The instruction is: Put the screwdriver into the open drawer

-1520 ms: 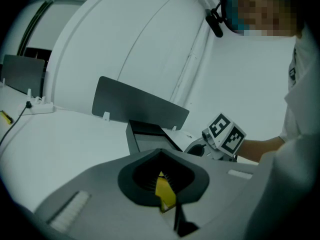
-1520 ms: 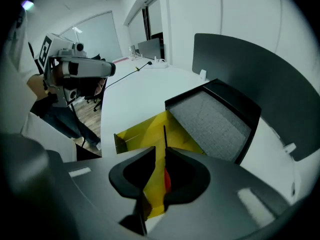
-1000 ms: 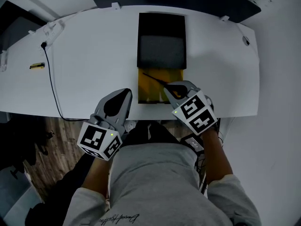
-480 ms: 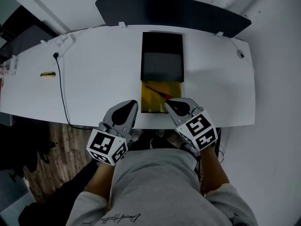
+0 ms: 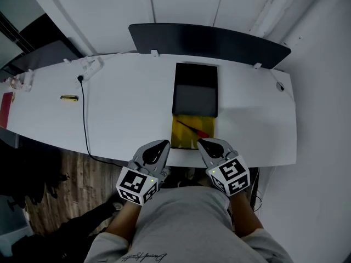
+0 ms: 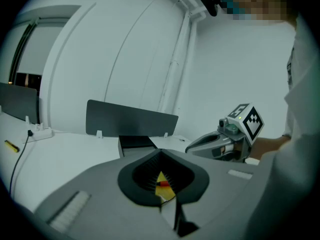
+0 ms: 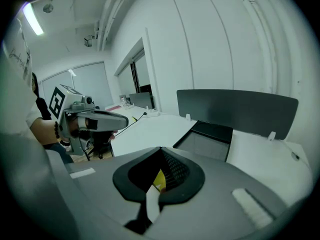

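My left claw (image 5: 165, 143) was clenched with nothing in it; in the left gripper view its jaws met at the tips, and only a sliver of yellow showed through the hollow behind them. My right claw (image 5: 201, 142) was clenched and empty too, its jaws likewise together in the right gripper view. Both hung over the near edge of the white desk (image 5: 126, 106), the left one just left of the open drawer (image 5: 181, 139) and the right one at its near right corner. Neither touched anything.

The screwdriver (image 5: 192, 128) lay inside the drawer on its yellow lining, slanted, with the thin shaft pointing far-left and the red handle toward the near right. The drawer stuck out from the near side of a black box (image 5: 194, 95) that sat on the desk.

Further off, a dark panel (image 5: 208, 40) stood along the far edge. Well to the left, a black cable (image 5: 84, 119) ran across the desk toward me, with a small yellow thing (image 5: 69, 97) beside it.
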